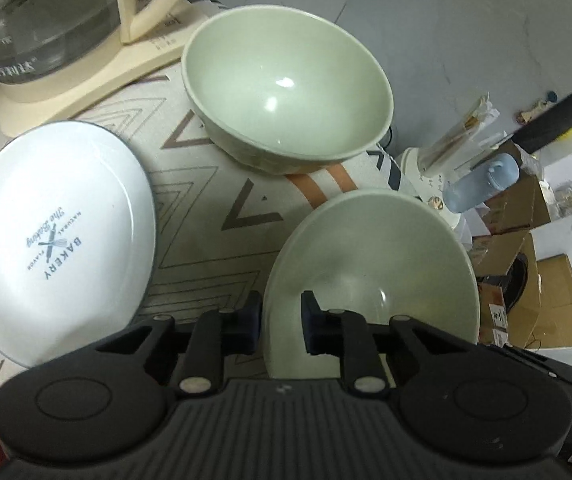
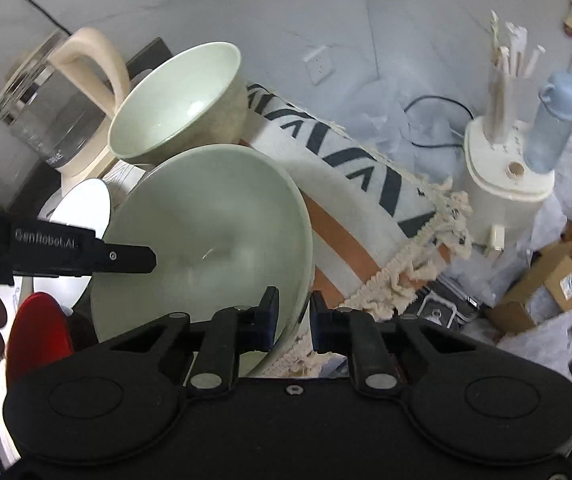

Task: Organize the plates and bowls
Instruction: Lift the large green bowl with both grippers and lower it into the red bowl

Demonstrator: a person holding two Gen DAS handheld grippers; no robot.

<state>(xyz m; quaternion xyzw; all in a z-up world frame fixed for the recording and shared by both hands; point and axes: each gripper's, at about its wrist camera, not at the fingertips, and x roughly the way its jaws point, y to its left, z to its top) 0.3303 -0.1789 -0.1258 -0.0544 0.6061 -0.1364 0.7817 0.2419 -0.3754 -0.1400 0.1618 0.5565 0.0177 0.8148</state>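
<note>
A pale green bowl [image 1: 373, 268] is held tilted above the patterned tablecloth [image 1: 214, 184] by both grippers. My left gripper [image 1: 282, 320] is shut on its rim at one side. My right gripper [image 2: 293, 322] is shut on the opposite rim of the same bowl [image 2: 214, 232]. The left gripper's finger [image 2: 126, 258] shows across the bowl in the right wrist view. A second pale green bowl [image 1: 286, 88] stands upright on the table behind it, also seen in the right wrist view [image 2: 178, 104]. A white plate printed "BAKERY" [image 1: 54, 240] lies at the left.
A glass kettle on a cream base [image 1: 46, 28] stands at the back left. A red plate [image 2: 38, 332] shows low at the left. Off the table's right edge are a cream utensil holder [image 2: 505, 168], a blue bottle [image 2: 553, 120] and cardboard boxes [image 1: 525, 280].
</note>
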